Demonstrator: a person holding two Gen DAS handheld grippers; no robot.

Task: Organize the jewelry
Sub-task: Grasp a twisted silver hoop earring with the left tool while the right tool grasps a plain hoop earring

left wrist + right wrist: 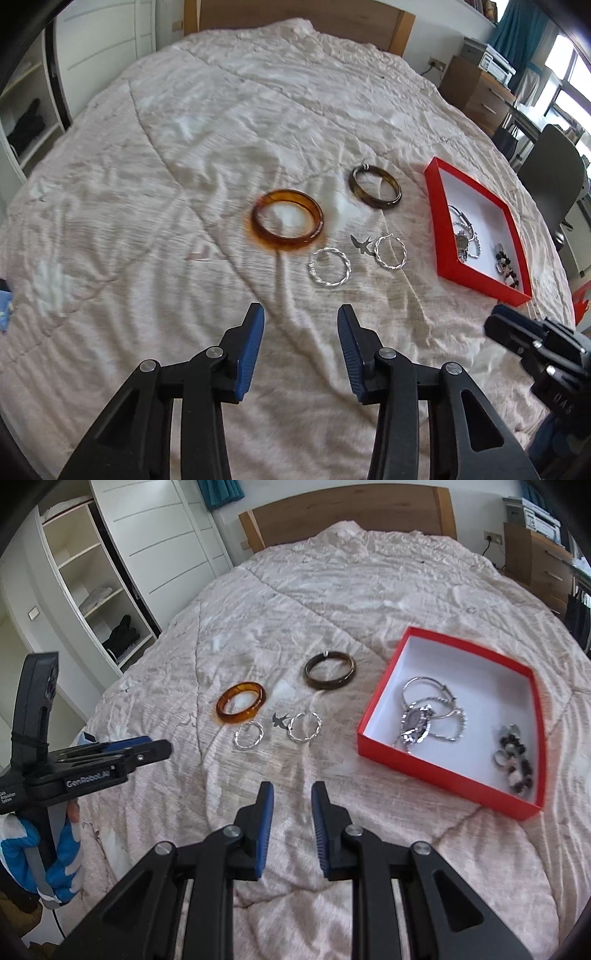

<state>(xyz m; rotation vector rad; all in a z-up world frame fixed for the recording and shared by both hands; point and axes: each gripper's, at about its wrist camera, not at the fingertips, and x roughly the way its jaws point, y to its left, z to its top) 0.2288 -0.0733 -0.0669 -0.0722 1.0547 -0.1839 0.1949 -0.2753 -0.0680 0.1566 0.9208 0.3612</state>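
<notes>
On the bed lie an amber bangle (287, 221) (242, 703), a dark brown bangle (375, 187) (330, 671), two twisted silver hoops (330, 267) (390, 252) (249, 734) (305, 726) and a small dark bird-shaped piece (360, 245) (279, 720). A red box (443, 236) (380, 698) at the right holds silver bangles, a watch (417, 723) and a beaded bracelet (515, 758). My left gripper (301, 317) is open and empty, short of the hoops. My right gripper (292, 797) is open and empty, nearer than the hoops, left of the box.
The jewelry lies on a wrinkled pink bedspread (221, 129) (369, 572). A wooden headboard (347, 513) is at the far end. A white wardrobe (110, 572) stands at the left, a wooden dresser (476, 88) and a chair (554, 173) at the right.
</notes>
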